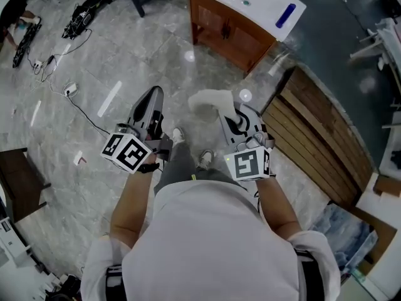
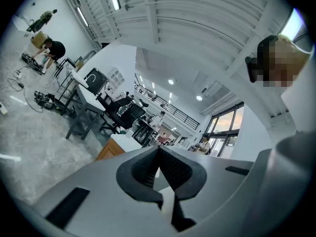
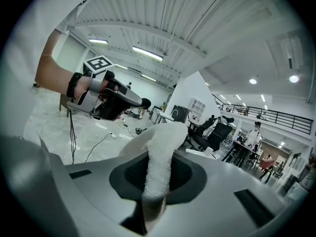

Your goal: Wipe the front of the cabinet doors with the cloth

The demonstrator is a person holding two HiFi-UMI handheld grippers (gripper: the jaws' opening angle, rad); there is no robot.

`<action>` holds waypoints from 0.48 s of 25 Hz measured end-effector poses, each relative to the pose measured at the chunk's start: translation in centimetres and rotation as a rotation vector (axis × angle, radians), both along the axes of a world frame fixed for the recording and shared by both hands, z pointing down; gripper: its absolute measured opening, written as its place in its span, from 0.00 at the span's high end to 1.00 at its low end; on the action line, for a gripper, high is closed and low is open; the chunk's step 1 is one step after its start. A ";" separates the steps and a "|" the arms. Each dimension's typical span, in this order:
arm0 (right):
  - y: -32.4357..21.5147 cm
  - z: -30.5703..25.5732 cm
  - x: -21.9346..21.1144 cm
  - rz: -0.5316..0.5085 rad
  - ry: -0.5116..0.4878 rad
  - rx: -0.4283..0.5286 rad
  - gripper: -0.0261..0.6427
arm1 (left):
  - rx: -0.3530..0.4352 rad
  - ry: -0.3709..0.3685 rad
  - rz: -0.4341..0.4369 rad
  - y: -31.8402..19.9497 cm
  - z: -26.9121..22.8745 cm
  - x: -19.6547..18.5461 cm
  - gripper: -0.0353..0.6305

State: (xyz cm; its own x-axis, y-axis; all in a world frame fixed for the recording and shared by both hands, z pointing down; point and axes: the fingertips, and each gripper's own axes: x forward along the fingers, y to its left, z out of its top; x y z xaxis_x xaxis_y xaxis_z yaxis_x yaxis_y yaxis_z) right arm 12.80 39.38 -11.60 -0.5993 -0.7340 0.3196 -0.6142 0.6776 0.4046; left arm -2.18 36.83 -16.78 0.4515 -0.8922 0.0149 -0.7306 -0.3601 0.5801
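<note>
A white cloth [image 1: 210, 100] [image 3: 160, 157] is pinched in my right gripper [image 1: 229, 115] [image 3: 157, 174], which is shut on it; the cloth sticks out past the jaws. My left gripper [image 1: 149, 108] [image 2: 159, 174] is shut with nothing between its jaws. Both grippers are held in front of the person's body, pointing away over the floor. The wooden cabinet [image 1: 229, 33] with a white top stands ahead, well beyond both grippers; its corner shows in the left gripper view [image 2: 111, 149].
A slatted wooden pallet [image 1: 319, 140] leans at the right. Cables and gear [image 1: 75, 17] lie on the marble floor at far left. A blue item [image 1: 286, 15] rests on the cabinet top. Desks and chairs [image 2: 98, 105] stand further off.
</note>
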 end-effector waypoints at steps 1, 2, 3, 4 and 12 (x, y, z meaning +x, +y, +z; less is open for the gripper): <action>-0.4 0.1 -0.4 -0.004 0.006 -0.001 0.86 | -0.004 0.005 -0.003 -0.5 0.3 -0.4 0.92; -0.9 0.3 -0.8 -0.007 0.013 -0.003 0.86 | -0.007 0.012 -0.004 -1.2 0.7 -0.7 0.92; -1.4 0.5 -1.2 -0.009 0.019 -0.005 0.86 | -0.009 0.018 -0.003 -1.9 1.0 -0.9 0.92; -2.1 0.6 -1.6 -0.010 0.024 -0.008 0.86 | -0.011 0.023 0.001 -2.8 1.3 -1.1 0.92; -12.1 2.2 -4.0 0.041 0.091 -0.045 0.86 | -0.042 0.058 0.060 -14.1 3.5 -3.4 0.92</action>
State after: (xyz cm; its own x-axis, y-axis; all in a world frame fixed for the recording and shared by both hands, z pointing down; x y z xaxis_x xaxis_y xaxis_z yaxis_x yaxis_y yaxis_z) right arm 8.85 27.30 -9.36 -0.5362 -0.7409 0.4045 -0.6040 0.6715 0.4292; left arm -5.59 22.76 -13.29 0.5049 -0.8629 0.0242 -0.6734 -0.3762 0.6364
